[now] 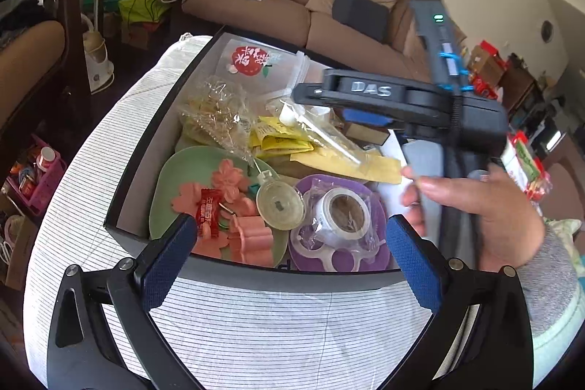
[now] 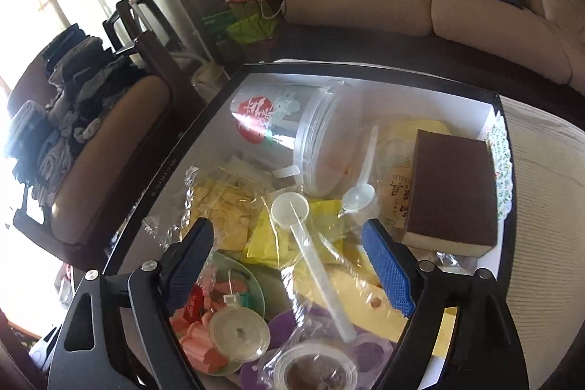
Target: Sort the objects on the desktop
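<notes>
A dark-rimmed box [image 1: 161, 134] is packed with small items. My left gripper [image 1: 290, 260] hangs open over its near edge, above a green plate [image 1: 164, 192] of pink flower pieces and a wrapped tape roll [image 1: 342, 214] on a purple tray. My right gripper [image 2: 289, 265] is open above the pile. A white scoop in clear wrap [image 2: 307, 243] lies between its fingers, and no pad touches it. In the left wrist view the right gripper [image 1: 329, 105], held by a hand [image 1: 493, 207], hovers over the scoop [image 1: 321, 130]. A brown sponge [image 2: 449, 200] and a clear tub [image 2: 292, 130] lie further in.
The box sits on a white striped cloth [image 1: 256, 324]. Yellow packets [image 1: 281, 137], a clear spoon [image 2: 360, 196] and a round clear lid [image 1: 279, 203] crowd the box. A tan sofa [image 1: 278, 6] stands behind, an armchair with piled clothes [image 2: 73, 134] to the left.
</notes>
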Available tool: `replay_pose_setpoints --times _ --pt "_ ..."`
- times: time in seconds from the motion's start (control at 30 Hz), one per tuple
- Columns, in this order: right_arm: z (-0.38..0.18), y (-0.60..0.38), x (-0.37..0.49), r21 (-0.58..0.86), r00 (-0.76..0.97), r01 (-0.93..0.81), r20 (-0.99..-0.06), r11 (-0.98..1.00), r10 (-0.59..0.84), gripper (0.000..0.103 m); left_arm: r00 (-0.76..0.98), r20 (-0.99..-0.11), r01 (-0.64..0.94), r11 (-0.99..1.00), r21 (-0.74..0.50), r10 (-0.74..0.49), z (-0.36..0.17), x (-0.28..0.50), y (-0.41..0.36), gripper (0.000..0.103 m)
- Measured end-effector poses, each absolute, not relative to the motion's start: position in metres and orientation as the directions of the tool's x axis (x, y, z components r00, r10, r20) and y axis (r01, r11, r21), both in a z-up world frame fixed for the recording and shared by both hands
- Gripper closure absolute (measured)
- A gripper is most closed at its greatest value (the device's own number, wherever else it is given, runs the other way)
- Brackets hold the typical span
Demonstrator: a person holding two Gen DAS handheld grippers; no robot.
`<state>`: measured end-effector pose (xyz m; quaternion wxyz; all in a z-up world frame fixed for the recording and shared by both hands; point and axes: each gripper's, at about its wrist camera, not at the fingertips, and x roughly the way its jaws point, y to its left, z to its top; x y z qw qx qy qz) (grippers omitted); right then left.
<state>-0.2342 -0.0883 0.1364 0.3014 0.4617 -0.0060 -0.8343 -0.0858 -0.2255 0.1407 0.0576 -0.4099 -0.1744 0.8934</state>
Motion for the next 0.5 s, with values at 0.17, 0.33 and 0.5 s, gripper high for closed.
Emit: replay_pose_setpoints --times 0.17,0.33,0.5 --pt "0.153 -0.062 -0.206 0.301 -0.407 0.492 -0.75 -0.817 -0.521 0.017 -0.662 -0.712 0.033 -0.941 -0.338 0.233 0.143 -0.084 -0.223 0.0" --pt "0.164 -0.028 -0.169 0.303 -0.443 0.476 -0.729 -0.826 -0.523 0.0 -0.677 -0.71 0.031 -0.957 -0.287 0.191 0.149 -0.083 -0.214 0.0" --pt "0.173 -0.006 -0.128 0.264 -0.502 0.454 -0.713 -0.851 -0.49 0.0 -0.687 -0.716 0.045 -0.976 -0.212 0.124 0.15 -0.076 -0.201 0.0"
